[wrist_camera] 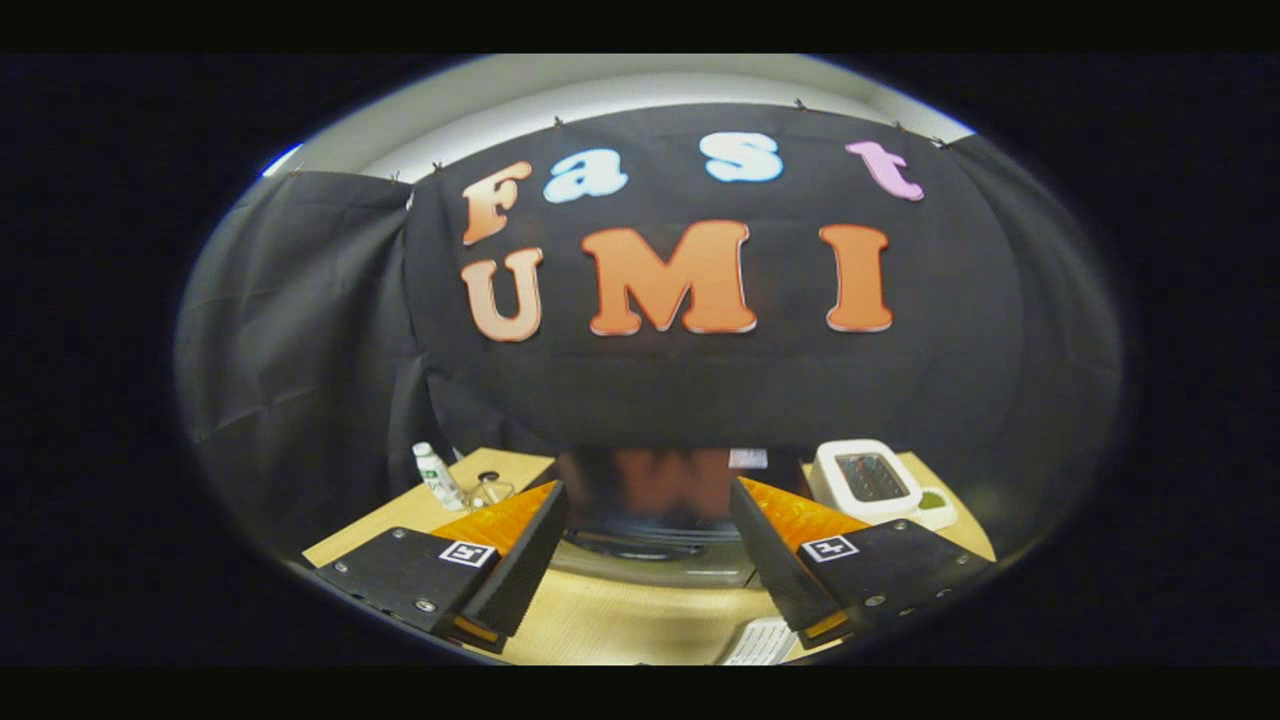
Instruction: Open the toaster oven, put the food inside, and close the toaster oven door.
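Observation:
The toaster oven [655, 565] stands on the wooden table [600, 620] just ahead of my fingers and fills the gap between them. Its dark glass door [690, 478] is up and mirrors the wall, and a grey curved handle runs along the door's lower part. My gripper [648, 500] is open, its black and orange fingers [510, 560] spread to either side of the oven front, holding nothing. A small green piece of food [932, 499] lies on a white dish beyond the right finger.
A white boxy appliance [865, 480] with a dark top opening sits beyond the right finger, next to the dish. A white bottle [436, 474] and a small clear glass item [490, 490] stand beyond the left finger. A paper sheet [762, 642] lies near the right finger's base.

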A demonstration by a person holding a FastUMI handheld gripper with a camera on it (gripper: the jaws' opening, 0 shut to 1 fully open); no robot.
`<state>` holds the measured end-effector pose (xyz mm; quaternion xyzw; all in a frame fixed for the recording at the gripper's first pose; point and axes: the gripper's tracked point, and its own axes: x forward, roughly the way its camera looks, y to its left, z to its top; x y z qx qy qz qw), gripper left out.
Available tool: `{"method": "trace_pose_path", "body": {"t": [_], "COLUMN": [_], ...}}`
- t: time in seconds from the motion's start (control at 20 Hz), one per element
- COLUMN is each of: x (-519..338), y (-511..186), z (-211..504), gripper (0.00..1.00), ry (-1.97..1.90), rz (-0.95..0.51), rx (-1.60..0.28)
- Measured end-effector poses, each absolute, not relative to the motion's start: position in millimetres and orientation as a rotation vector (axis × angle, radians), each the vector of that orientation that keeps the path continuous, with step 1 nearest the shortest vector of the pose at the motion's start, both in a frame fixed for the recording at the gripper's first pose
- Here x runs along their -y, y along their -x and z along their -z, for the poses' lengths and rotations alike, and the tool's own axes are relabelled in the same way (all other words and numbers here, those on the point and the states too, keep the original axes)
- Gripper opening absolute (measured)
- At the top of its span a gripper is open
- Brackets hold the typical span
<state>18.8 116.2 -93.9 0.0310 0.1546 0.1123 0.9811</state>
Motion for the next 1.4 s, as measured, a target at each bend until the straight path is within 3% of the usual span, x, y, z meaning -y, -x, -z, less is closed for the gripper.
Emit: {"method": "trace_pose_path", "body": {"t": [0.3,0.6,1.4], "x": [-92,-76,-71], "y": [-24,-23,-21], "z": [-4,-55,-73], "gripper": [0.97,0.97,0.97], "ry": [-0.052,-0.065,-0.056], "rz": [-0.197,-0.182,-0.18], "rx": [-0.127,-0.029,0.044]}}
